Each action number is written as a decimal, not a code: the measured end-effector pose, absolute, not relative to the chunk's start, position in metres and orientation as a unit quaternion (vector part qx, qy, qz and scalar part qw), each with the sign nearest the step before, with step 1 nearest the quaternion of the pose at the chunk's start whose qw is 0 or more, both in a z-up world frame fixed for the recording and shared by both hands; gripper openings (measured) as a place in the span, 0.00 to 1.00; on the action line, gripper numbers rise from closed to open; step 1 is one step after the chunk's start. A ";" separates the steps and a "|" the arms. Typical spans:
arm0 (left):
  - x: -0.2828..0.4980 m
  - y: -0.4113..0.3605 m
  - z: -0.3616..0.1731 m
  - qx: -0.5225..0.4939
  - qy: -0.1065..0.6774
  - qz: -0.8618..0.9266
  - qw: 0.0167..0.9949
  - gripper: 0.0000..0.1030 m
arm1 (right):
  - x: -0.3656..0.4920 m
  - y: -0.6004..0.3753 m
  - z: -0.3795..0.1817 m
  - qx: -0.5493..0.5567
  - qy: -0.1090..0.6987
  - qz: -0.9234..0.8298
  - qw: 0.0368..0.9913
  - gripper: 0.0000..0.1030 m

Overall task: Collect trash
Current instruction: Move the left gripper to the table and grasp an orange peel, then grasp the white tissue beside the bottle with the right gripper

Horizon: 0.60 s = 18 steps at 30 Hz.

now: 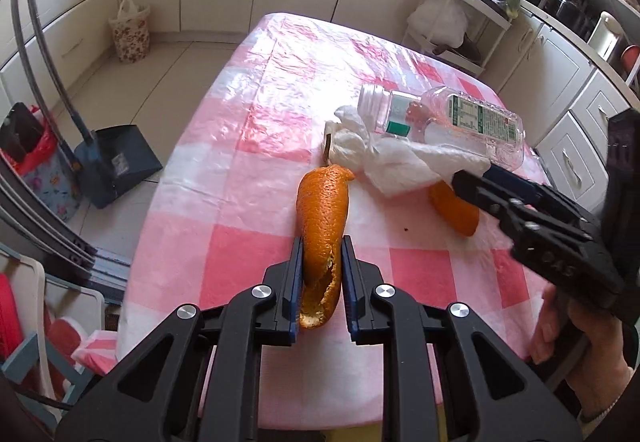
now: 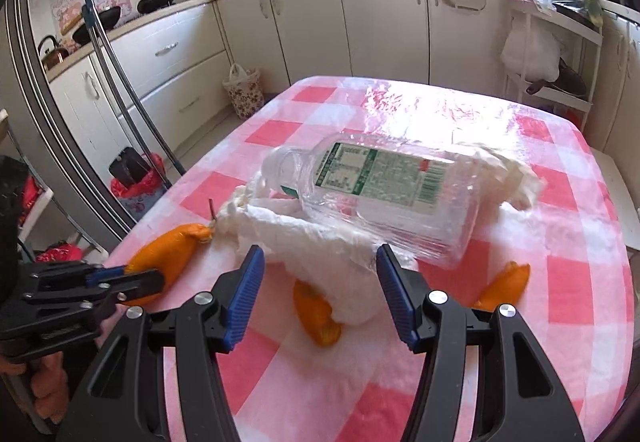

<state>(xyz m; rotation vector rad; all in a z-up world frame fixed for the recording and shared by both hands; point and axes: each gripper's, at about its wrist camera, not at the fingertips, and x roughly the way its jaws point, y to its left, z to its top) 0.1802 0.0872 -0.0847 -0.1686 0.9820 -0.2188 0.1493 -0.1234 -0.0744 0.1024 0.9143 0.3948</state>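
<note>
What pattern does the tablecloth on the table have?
Pink and white checks on the tablecloth, seen best in the right wrist view.

Glossy plastic tablecloth [image 1: 256, 114] (crinkled), clear plastic bottle [image 2: 380, 186], rough pitted orange peel [image 1: 322, 210].

Orange peel [image 1: 322, 218]; pink-and-white checked tablecloth [image 1: 248, 146] (glossy); white tissue [image 1: 384, 158].

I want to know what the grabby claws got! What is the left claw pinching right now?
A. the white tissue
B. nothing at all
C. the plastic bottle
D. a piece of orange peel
D: in the left wrist view the left gripper has both blue pads pressed on a long orange peel, while the bottle and tissue lie loose on the table.
</note>
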 end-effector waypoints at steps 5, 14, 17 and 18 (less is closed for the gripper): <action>0.186 0.086 -0.082 -0.076 0.470 -0.109 0.873 0.17 | 0.159 -0.121 -0.085 0.045 0.465 0.197 0.862 0.27; 0.181 0.086 -0.079 -0.078 0.459 -0.107 0.879 0.17 | 0.134 -0.124 -0.061 0.045 0.424 0.219 0.878 0.08; 0.176 0.083 -0.076 -0.073 0.445 -0.106 0.886 0.17 | 0.122 -0.130 -0.046 0.053 0.401 0.227 0.886 0.08; 0.173 0.080 -0.074 -0.067 0.438 -0.106 0.890 0.17 | 0.116 -0.135 -0.039 0.057 0.392 0.227 0.890 0.08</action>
